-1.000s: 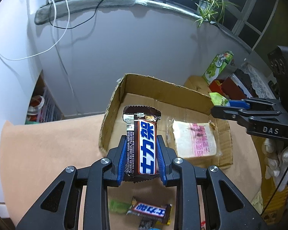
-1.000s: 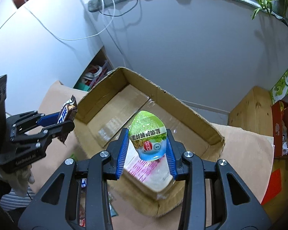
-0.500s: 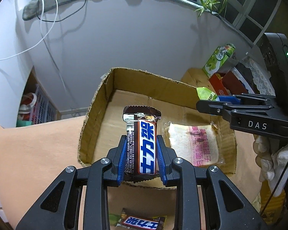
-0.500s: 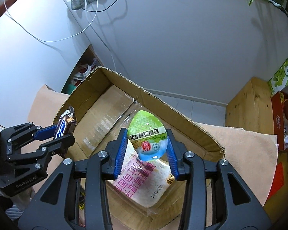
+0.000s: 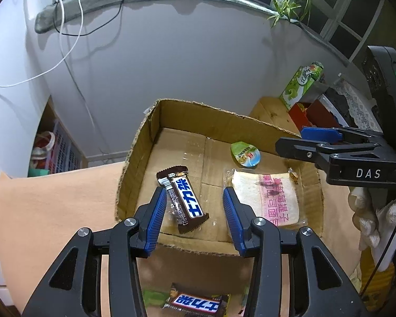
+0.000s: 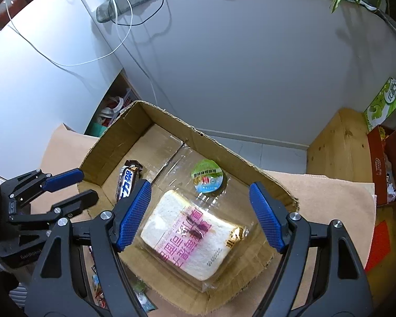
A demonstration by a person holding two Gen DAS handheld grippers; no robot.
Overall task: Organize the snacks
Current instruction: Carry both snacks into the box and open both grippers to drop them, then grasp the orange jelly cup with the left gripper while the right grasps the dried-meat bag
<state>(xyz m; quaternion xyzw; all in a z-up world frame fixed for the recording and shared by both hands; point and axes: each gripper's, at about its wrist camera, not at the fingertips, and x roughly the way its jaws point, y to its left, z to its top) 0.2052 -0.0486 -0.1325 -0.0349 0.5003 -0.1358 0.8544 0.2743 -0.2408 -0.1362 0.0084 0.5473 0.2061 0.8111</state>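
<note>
The chocolate bar point(image 5: 183, 198) lies tilted inside the cardboard box point(image 5: 145, 142), near its left wall and close to the near edge, between the blue pads of the left gripper point(image 5: 195, 212) but with a gap to the right pad; whether the left pad touches its wrapper I cannot tell. That gripper's jaws have just been opening and now stand partly apart, holding nothing. The jelly cup point(image 6: 208, 176) sits on the box floor by the far wall, right of the bar, with its green and blue lid up. Just in front of it lies the bagged bread slice point(image 6: 190, 235), against the box's near right corner. The right gripper point(image 6: 200, 214) hangs over the bread; its jaws have also just been opening and are spread wide and empty. The box rests on a tan mat point(image 5: 52, 198). A second chocolate bar point(image 5: 198, 302) lies on the mat outside the box's near edge.
</note>
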